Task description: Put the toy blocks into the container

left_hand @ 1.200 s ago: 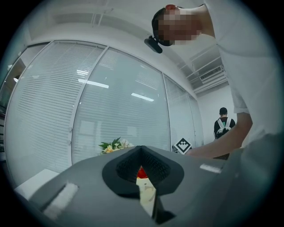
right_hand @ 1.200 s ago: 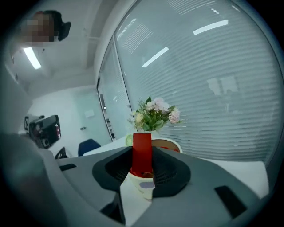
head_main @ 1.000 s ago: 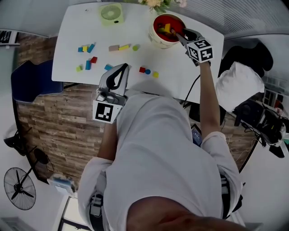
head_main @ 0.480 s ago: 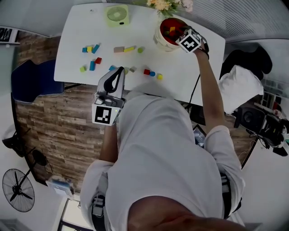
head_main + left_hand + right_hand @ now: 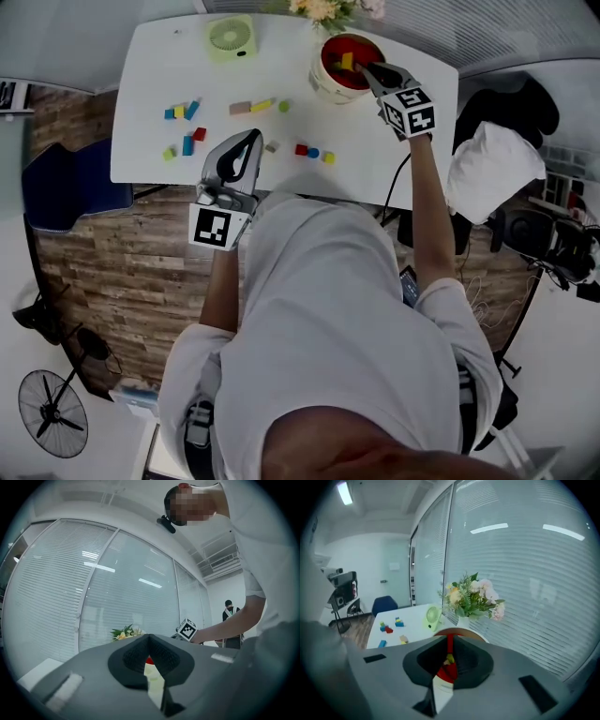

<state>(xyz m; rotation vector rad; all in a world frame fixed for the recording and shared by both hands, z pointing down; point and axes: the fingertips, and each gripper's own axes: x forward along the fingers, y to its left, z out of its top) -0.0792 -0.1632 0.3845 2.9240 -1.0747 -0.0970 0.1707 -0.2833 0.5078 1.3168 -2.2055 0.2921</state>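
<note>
The right gripper (image 5: 368,68) reaches over the near rim of the container (image 5: 325,86), a cream bowl with a red inside, which sits directly ahead of and below its fingers. Those fingers have just been closing. They now stand narrow, with only a thin slit between them and nothing gripped, and the bowl's red inside shows through the slit. A yellow block (image 5: 347,61) lies inside the container with others.

The left gripper (image 5: 251,141) hangs at the near edge of the bench (image 5: 403,155), well away from the container, its fingers pressed together and empty. A small pale block (image 5: 272,146) lies just to the right of its fingertips. Further right is a row of red, blue and yellow blocks (image 5: 314,152). More toy blocks (image 5: 187,112) are scattered ahead and to the left of the left fingers. A green fan (image 5: 230,36) and flowers (image 5: 323,9) stand at the far edge of the bench, beyond both grippers.
</note>
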